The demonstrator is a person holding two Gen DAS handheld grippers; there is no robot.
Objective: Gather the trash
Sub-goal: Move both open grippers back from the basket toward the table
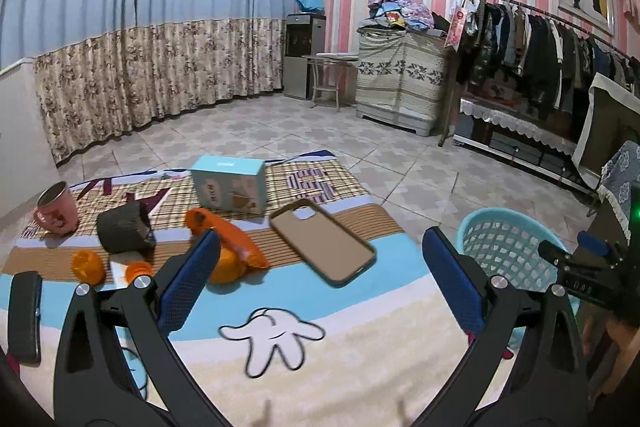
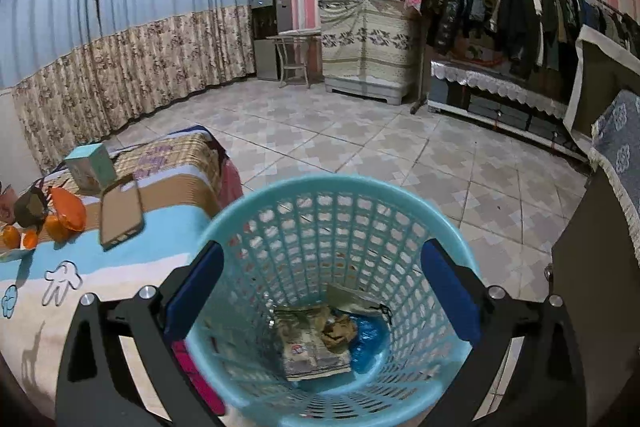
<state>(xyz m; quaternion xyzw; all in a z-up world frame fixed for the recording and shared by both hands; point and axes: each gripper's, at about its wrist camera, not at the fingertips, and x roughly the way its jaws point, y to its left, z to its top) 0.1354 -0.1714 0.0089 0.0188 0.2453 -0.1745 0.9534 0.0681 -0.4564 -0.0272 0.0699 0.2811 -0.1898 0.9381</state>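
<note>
R tool (image 2: pixel 322 291) wide, empty, over basket (image 2: pixel 240 215); L tool (image 1: pixel 320 267) wide over bed (image 1: pixel 360 367).

A round light-blue plastic lattice basket (image 2: pixel 336 291) stands upright on the tiled floor, just beside the bed's edge. At the basket's bottom lie crumpled paper wrappers (image 2: pixel 312 343) and a blue plastic scrap (image 2: pixel 368 337). On the bed, well apart from the basket, lie an orange crinkled snack bag (image 1: pixel 236 239) and orange peel pieces (image 1: pixel 86 265).
</note>
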